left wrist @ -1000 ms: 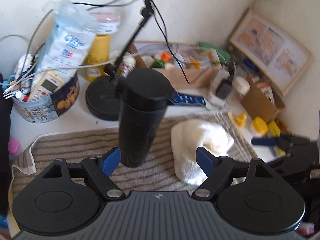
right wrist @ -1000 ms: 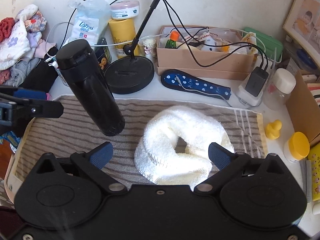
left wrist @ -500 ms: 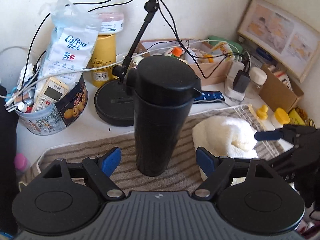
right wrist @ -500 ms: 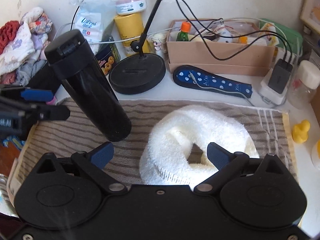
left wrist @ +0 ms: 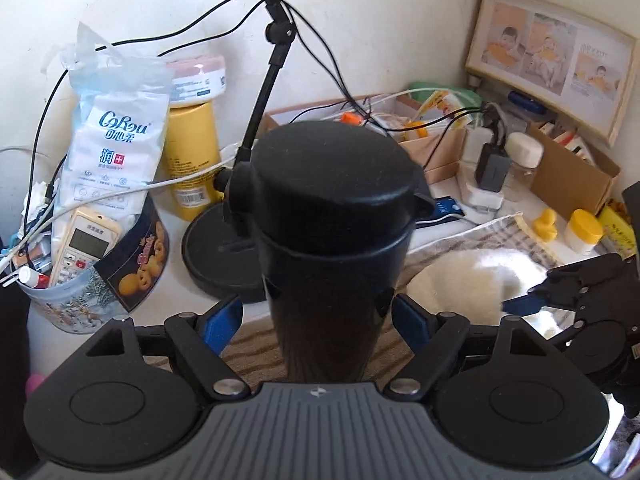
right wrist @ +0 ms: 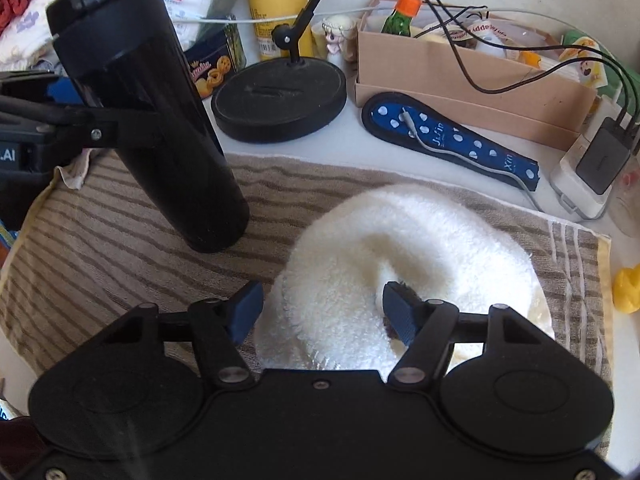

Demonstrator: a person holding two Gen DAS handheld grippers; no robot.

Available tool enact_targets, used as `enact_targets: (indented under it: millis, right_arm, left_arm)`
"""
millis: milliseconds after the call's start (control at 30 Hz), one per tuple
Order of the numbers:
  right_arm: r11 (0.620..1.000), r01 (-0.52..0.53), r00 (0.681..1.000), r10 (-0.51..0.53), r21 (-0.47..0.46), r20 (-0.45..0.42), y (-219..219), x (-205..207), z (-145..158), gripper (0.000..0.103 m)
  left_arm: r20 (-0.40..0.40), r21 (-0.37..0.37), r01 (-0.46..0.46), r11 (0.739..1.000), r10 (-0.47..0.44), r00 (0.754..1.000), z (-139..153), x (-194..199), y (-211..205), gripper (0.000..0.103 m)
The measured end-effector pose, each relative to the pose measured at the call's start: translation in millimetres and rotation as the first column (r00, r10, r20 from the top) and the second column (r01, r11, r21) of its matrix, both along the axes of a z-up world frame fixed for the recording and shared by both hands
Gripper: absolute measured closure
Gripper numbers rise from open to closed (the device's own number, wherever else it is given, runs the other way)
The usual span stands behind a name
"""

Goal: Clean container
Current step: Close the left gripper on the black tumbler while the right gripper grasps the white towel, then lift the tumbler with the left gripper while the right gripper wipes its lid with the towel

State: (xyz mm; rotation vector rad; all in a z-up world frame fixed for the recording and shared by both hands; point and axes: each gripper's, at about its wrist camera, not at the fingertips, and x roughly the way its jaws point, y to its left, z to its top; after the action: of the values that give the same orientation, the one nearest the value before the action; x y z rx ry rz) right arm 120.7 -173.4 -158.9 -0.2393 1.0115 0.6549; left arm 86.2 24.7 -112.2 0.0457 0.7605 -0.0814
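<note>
While no wiping has begun, we have the left gripper [left wrist: 318,316] open astride the black flask [right wrist: 148,120], upright on the striped mat [right wrist: 100,248]; right gripper [right wrist: 322,308] just closing around the white cloth [right wrist: 400,248], not yet pinched.

A white tabletop [right wrist: 344,140] carried a brown striped towel [right wrist: 120,240] near, a round black lamp base [right wrist: 280,98] and cardboard box [right wrist: 460,76] far.
</note>
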Motion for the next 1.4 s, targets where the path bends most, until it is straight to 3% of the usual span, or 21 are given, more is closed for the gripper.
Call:
enact_targets:
  millis: [233,333,400,467,567,767,1000,1200,1400]
  right_arm:
    - [1.000,0.029,1.000,-0.029,-0.008,0.005,1.3,9.4,-11.3,0.051]
    - [0.999,0.048,0.999,-0.048,-0.003,-0.005,-0.9,14.0,-16.8,0.060]
    - [0.998,0.056,0.998,-0.056,0.011,-0.014,-4.7,15.5,-17.7,0.081]
    - [0.998,0.060,0.998,-0.059,0.036,-0.023,-10.5,15.5,-16.0,0.086]
    - [0.995,0.067,0.998,-0.066,0.074,-0.022,-21.1,13.6,-7.3,0.088]
    - [0.966,0.104,0.995,-0.100,0.236,-0.030,-50.0,6.3,35.0,0.088]
    - [0.923,0.011,0.998,-0.037,0.385,0.059,-57.2,-15.8,105.4,0.088]
    - [0.909,-0.090,0.991,0.039,0.407,0.131,-39.1,-20.7,145.2,0.088]
    - [0.919,-0.174,0.978,0.121,0.352,0.168,-17.4,-23.8,157.9,0.088]
  left_arm:
    - [0.000,-0.025,-0.003,1.000,0.003,1.000,-7.2,4.4,-3.0,0.038]
    - [-0.001,-0.022,-0.001,1.000,0.001,1.000,-7.4,5.0,-4.9,0.039]
    - [0.003,-0.015,0.000,1.000,0.000,1.000,-6.9,3.7,-6.3,0.040]
    - [0.017,-0.015,0.001,1.000,0.000,1.000,-6.7,-2.5,-7.0,0.040]
    - [0.045,-0.024,0.000,1.000,0.001,0.999,-6.9,-16.0,-7.5,0.040]
    - [0.082,0.000,0.021,1.000,-0.021,0.996,-13.2,-45.5,-14.4,0.040]
    - [0.044,0.025,0.032,0.999,-0.033,0.998,-8.3,-42.5,-20.7,0.039]
    - [0.064,0.011,0.024,1.000,-0.024,0.998,-5.9,-35.8,-19.6,0.039]
    - [0.111,-0.006,0.010,1.000,-0.009,0.994,2.5,-33.3,-14.6,0.039]
